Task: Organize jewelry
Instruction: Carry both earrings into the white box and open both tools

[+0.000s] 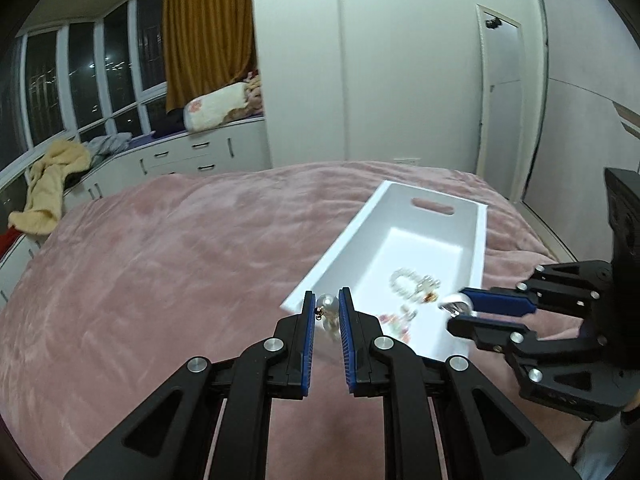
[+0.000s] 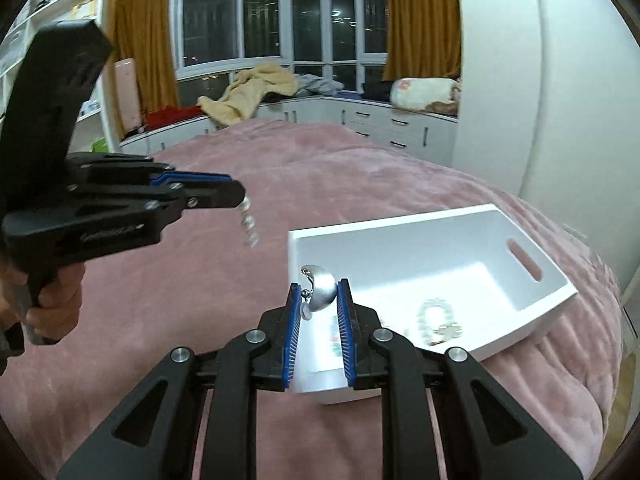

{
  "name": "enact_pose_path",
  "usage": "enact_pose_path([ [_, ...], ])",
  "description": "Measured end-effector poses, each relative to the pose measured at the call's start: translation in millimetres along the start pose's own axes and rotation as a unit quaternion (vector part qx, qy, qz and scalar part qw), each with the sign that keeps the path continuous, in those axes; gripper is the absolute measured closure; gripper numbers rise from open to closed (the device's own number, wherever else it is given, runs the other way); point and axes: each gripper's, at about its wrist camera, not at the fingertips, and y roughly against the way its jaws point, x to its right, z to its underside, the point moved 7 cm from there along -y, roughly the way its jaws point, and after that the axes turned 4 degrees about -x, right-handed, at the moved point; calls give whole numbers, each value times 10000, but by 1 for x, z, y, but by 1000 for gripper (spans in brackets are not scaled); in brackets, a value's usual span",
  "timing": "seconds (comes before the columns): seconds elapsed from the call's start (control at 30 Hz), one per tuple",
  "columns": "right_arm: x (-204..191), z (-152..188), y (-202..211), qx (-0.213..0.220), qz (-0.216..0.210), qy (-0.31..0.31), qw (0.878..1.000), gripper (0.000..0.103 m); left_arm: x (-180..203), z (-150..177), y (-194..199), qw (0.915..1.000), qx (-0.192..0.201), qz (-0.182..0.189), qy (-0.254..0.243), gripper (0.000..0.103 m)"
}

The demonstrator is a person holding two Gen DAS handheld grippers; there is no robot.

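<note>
Two grippers loaded. My left gripper (image 1: 327,307) is clamped on a pearl earring (image 1: 329,309), hanging over the pink bed (image 1: 160,264) just short of the white bin (image 1: 404,248). My right gripper (image 2: 319,298) pinches a silver earring (image 2: 320,289) above the bin's near end. Below and ahead of it, a bead bracelet (image 2: 434,314) lies inside the bin with other blurred pieces.

The right gripper (image 2: 319,300) pinches a silver earring (image 2: 319,294) (dome-shaped) over the white tray's (image 2: 400,220) near end.
</note>
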Motion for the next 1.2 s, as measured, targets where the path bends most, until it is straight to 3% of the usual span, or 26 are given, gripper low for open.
enact_pose_path([
  [0.23, 69, 4, -29, -341, 529, -473, 9969, 85, 39, -20, -38, 9996, -131, 155, -210, 86],
  [0.47, 106, 11, -59, -817, 819, -645, 9912, 85, 61, -18, -81, 9986, -422, 284, -152, 86],
  [0.73, 122, 5, -76, -1048, 376, -926, 9895, 83, 72, -14, -105, 9970, -685, 363, 31, 84],
  [0.77, 127, 2, -76, -1051, 424, -963, 9889, 78, 73, -13, -106, 9968, -701, 370, 124, 74],
  [0.8, 128, -1, -74, -1014, 453, -967, 9891, 64, 72, -13, -104, 9969, -688, 340, 165, 59],
  [0.83, 130, -5, -70, -949, 537, -966, 9893, 54, 72, -14, -102, 9973, -653, 270, 199, 54],
  [0.87, 129, -9, -66, -869, 598, -935, 9900, 36, 73, -15, -98, 9978, -587, 207, 235, 52],
  [0.93, 128, -19, -55, -728, 680, -845, 9914, 35, 72, -19, -91, 9979, -537, 150, 337, 49],
  [1.03, 128, -38, -32, -578, 755, -871, 9917, 12, 66, -28, -74, 9979, -410, -10, 504, 46],
  [1.07, 126, -47, -20, -528, 741, -830, 9924, 4, 64, -32, -65, 9976, -350, -41, 593, 36],
  [1.1, 126, -51, -15, -549, 762, -815, 9922, 5, 62, -35, -57, 9974, -297, -95, 647, 21],
  [1.2, 122, -60, 10, -603, 818, -874, 9910, 5, 54, -44, -29, 9958, -229, -411, 781, 13],
])
